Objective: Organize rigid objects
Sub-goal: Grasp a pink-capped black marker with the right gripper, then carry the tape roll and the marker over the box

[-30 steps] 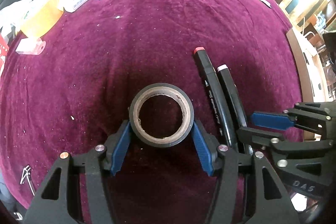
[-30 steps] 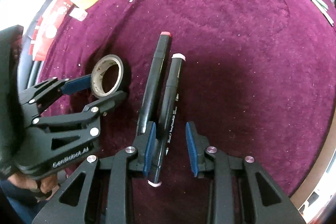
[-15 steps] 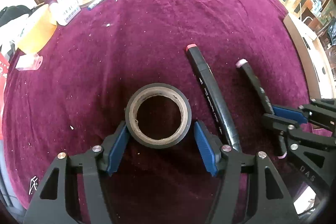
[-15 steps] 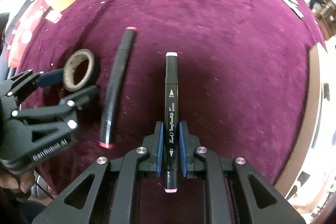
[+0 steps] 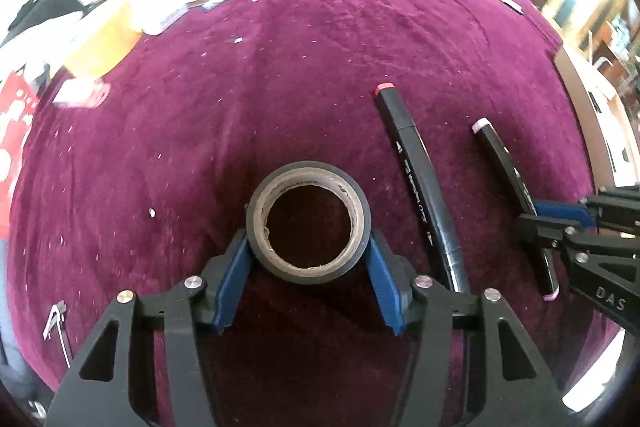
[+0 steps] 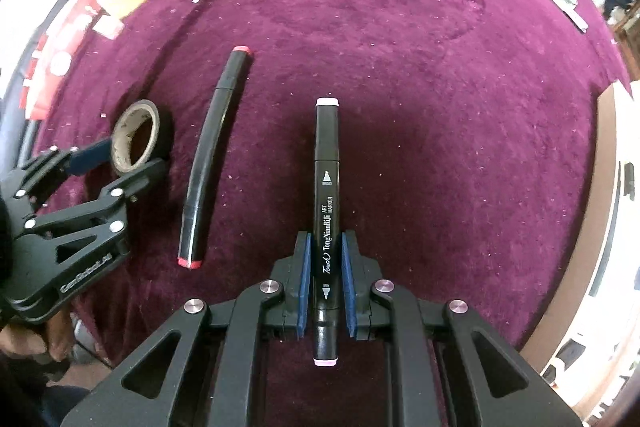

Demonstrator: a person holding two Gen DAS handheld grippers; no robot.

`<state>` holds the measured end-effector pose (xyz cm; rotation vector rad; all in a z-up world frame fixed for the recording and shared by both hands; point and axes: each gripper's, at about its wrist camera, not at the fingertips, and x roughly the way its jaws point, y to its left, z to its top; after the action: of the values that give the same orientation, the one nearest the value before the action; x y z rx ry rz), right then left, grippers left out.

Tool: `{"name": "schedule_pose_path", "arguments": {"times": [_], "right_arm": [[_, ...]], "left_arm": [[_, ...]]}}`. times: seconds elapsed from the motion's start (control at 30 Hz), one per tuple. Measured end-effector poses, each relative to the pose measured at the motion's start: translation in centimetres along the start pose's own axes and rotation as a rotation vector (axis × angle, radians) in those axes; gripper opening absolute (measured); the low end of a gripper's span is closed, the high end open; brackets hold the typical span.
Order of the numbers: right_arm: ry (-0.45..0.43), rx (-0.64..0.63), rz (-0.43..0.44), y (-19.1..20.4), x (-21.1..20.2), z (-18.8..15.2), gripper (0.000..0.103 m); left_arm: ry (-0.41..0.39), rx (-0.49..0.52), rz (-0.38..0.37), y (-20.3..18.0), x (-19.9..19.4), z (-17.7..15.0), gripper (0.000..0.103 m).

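Both pictures are lit by bright daylight from the far and side edges, where things are washed out white. The purple cloth (image 5: 320, 67) is seen clearly in the middle. Dark soft shadows are cast under the tape roll (image 5: 308, 223) and the marker (image 6: 327, 211). Straight lines are bent round, and the corners are blacked out and blurred.

The pink-capped marker (image 6: 327, 219) reads "Touch TongNianRiJi ART MARKER", with "BROAD" and "FINE". The right hand-held gripper (image 5: 534, 213) body shows "DAS".
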<state>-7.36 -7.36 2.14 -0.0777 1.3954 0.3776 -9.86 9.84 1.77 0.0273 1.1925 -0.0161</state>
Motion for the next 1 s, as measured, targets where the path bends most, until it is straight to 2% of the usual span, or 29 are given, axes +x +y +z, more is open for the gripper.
{"name": "schedule_pose_path", "arguments": {"times": [0.07, 0.4, 0.6, 1.0], "right_arm": [[-0.002, 0.000, 0.047, -0.8, -0.4, -0.4, 0.013], [-0.091, -0.027, 0.080, -3.9, -3.9, -2.9, 0.013], [-0.139, 0.015, 0.093, -5.5, -5.7, -3.6, 0.013], [-0.201, 0.114, 0.107, -8.9, -7.6, -4.9, 0.013]], "left_arm": [[0.005, -0.021, 0.015, -0.4, -0.3, -0.2, 0.056], [0.004, -0.085, -0.006, -2.1, -1.6, -0.1, 0.056], [-0.030, -0.038, -0.005, -3.9, -2.6, 1.4, 0.056], [-0.060, 0.084, -0.051, -8.9, -4.2, 3.1, 0.056]]}}
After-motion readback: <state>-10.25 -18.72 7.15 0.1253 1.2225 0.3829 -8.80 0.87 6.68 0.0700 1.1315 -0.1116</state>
